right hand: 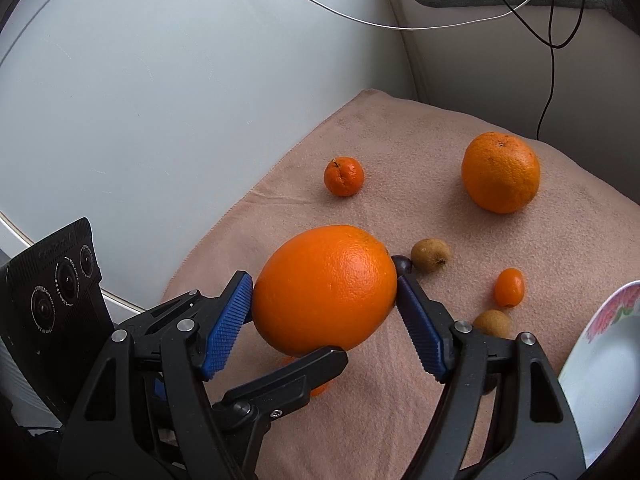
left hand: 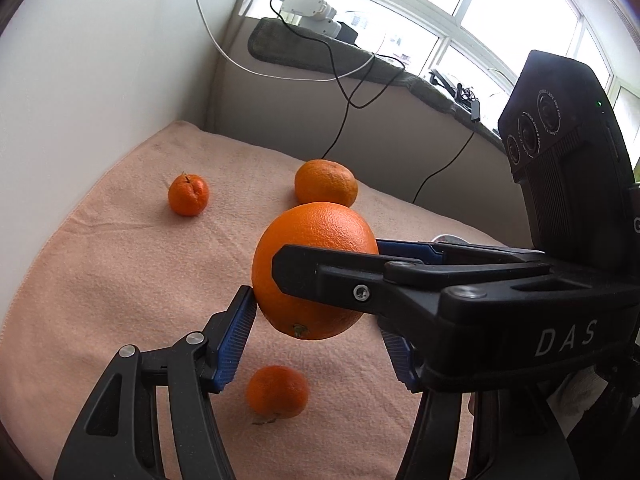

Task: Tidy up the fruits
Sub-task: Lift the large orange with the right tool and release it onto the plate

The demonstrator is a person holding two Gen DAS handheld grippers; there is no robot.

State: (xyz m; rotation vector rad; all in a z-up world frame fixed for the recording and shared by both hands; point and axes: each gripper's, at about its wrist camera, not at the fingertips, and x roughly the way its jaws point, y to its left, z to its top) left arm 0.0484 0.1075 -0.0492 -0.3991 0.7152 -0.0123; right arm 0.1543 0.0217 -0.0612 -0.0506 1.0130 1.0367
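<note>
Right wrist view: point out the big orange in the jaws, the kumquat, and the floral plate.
Big orange [right hand: 324,288], right wrist view, middle of its peel.
Kumquat [right hand: 509,287], right wrist view, centre of the fruit.
Floral plate [right hand: 612,312], right wrist view, its patterned rim.

White walls [right hand: 160,80] meet at a corner; bright windows [left hand: 460,12] above a grey-padded sill [left hand: 320,44].

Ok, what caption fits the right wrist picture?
Both tools lift one big orange above the pink towel.

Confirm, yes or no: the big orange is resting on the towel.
No: the big orange is held above the pink towel between the right tool's blue pads.
</note>
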